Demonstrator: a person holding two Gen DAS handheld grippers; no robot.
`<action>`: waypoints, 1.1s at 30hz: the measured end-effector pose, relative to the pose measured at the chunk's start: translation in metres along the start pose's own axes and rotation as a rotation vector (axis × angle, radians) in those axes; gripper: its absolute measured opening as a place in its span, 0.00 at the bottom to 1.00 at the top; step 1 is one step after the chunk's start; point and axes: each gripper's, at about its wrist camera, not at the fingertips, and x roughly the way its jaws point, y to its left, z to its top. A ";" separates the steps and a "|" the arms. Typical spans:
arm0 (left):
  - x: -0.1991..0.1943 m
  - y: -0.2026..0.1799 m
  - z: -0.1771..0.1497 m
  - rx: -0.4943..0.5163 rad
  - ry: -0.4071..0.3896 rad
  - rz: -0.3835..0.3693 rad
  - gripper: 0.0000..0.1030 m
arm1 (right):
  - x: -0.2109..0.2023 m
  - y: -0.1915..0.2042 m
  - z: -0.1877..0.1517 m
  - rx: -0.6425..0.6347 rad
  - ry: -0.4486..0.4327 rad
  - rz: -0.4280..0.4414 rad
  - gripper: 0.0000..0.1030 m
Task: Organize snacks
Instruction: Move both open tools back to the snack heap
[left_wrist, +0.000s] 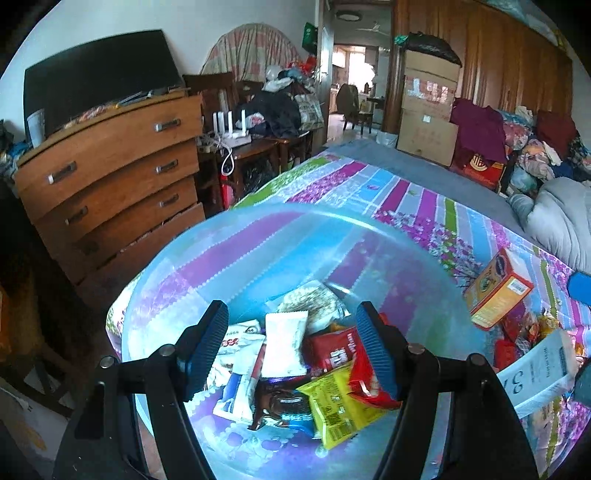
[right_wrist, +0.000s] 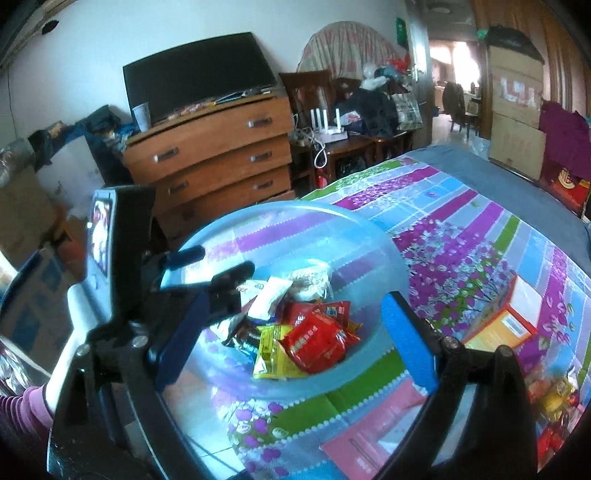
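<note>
From the left wrist view we see the left gripper with its ribbed blue pads spread apart over a round, translucent pale-blue plastic basin that sits on the bright striped floral bedspread. Nothing is pinched between the pads. In the basin lies a heap of snack packets: a white sachet, a red foil packet, a yellow packet and a dark brown wrapper partly buried under the others. Their print is too blurred for us to read. To the right, outside the basin, an orange and white cardboard box lies tilted on the bedspread, and a white paper-like pack is cut off by the edge.

From the right wrist view we see the right gripper, its smooth blue pads wide apart and empty, above the near side of the basin. The left gripper's black frame hides the basin's left rim. The red packet and yellow packet lie on top. More loose wrappers at the lower right are cut off and hard to make out.
</note>
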 end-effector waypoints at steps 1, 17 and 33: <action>-0.004 -0.003 0.000 0.005 -0.008 0.000 0.71 | -0.007 -0.002 -0.002 0.005 -0.008 -0.005 0.93; -0.115 -0.161 -0.021 0.296 -0.226 -0.273 0.93 | -0.158 -0.105 -0.158 0.267 -0.112 -0.323 0.92; -0.045 -0.379 -0.142 0.465 0.162 -0.662 0.86 | -0.191 -0.346 -0.294 0.626 0.041 -0.428 0.70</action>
